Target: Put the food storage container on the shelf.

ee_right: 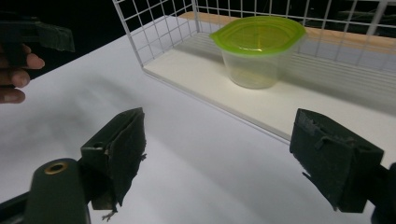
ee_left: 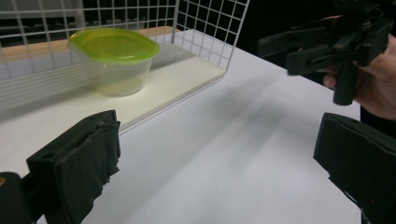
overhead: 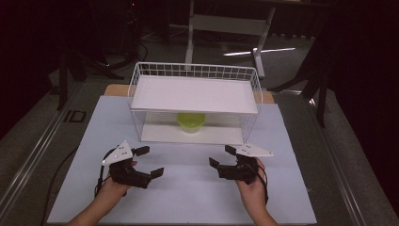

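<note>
this looks like a lab or test room, not a home. the room around is dark, with a grey floor (overhead: 42,117) and black cables (overhead: 136,49) lying on it. a white board (overhead: 188,188) covers the work table, and behind it stands the white metal leg of another desk (overhead: 190,33). dark stands (overhead: 63,70) rise at the sides.

Small clear plastic tub with a lime-green snap-on lid (overhead: 191,121) (ee_left: 113,58) (ee_right: 258,49). Lid shut and seated flat; tub apparently empty. Upright on the lower white shelf of the white wire rack (overhead: 135,84), beneath the upper shelf, roughly mid-width, set back from the open front edge.
</note>
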Motion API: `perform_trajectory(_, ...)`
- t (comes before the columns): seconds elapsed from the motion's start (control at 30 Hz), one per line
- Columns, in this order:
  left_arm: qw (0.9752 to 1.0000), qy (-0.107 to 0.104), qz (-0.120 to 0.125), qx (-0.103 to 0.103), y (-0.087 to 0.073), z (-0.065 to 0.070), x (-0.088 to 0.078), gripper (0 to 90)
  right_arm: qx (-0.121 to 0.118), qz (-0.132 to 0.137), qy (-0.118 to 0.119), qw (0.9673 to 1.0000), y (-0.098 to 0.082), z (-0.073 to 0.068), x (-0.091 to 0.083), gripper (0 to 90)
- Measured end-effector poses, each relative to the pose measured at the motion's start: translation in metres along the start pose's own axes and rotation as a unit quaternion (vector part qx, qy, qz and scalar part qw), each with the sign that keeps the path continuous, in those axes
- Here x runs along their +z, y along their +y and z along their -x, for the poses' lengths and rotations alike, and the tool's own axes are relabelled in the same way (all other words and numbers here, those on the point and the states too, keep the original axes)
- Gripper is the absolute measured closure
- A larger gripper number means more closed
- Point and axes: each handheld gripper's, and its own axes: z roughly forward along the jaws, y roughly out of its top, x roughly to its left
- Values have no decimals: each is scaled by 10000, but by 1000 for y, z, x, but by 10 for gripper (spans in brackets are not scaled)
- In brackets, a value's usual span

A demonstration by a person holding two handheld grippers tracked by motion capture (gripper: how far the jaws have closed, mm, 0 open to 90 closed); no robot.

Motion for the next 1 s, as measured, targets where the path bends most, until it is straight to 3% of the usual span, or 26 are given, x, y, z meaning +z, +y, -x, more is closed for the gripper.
perform_trajectory(0.43,9996,196,-33,-178,-17,-8,-25,13,-50,-28,-127,9999,-17,11,-36,181)
perform_trajectory(0.73,9994,297,-76,-181,-24,-7,-36,13,-127,8,-146,9998,-26,15,-54,181)
perform_trajectory(0.9,9990,369,-96,-233,-30,-9,-42,13,-310,-129,-129,9994,-31,15,-64,174)
perform_trajectory(1.0,9987,419,-99,-263,-32,-11,-45,13,-292,-162,-77,9994,-36,17,-68,161)
